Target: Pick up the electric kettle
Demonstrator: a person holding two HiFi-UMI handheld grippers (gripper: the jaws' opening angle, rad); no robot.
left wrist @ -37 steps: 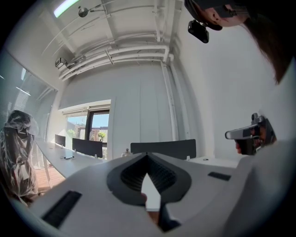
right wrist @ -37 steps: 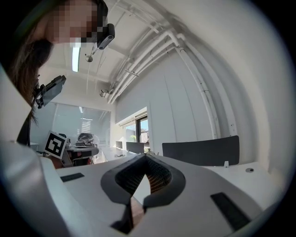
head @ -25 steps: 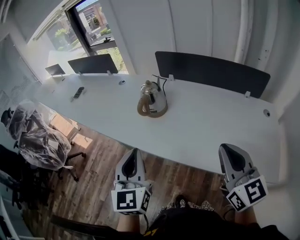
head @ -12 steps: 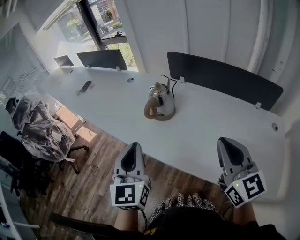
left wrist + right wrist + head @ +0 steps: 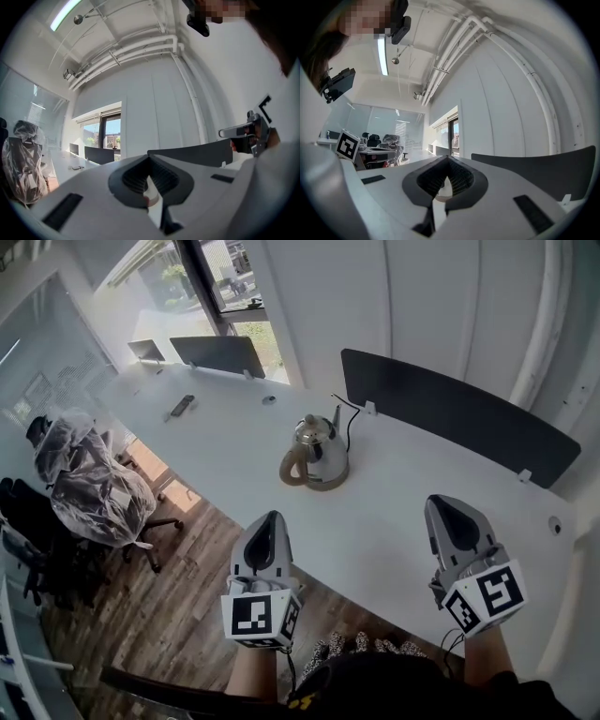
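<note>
The electric kettle point(image 5: 317, 455), shiny steel with a brown handle on its left side, stands upright on its base in the middle of the long white table point(image 5: 403, 512). My left gripper point(image 5: 269, 519) hovers over the table's near edge, short of the kettle and a little left of it, jaws shut and empty. My right gripper point(image 5: 442, 506) is over the table to the kettle's right, also shut with nothing in it. Both point level toward the far wall. The kettle shows in neither gripper view, where the left gripper point(image 5: 149, 161) and right gripper point(image 5: 447, 165) have their jaws pressed together.
A black cord point(image 5: 349, 423) runs from the kettle back to a dark partition screen point(image 5: 450, 413). A second screen point(image 5: 217, 355) and a remote point(image 5: 182, 406) lie far left. A plastic-wrapped office chair point(image 5: 89, 488) stands on the wood floor point(image 5: 178, 596) at left.
Both grippers have moved forward from over the floor to the table's near edge, closer to the kettle. Their jaws stayed shut.
</note>
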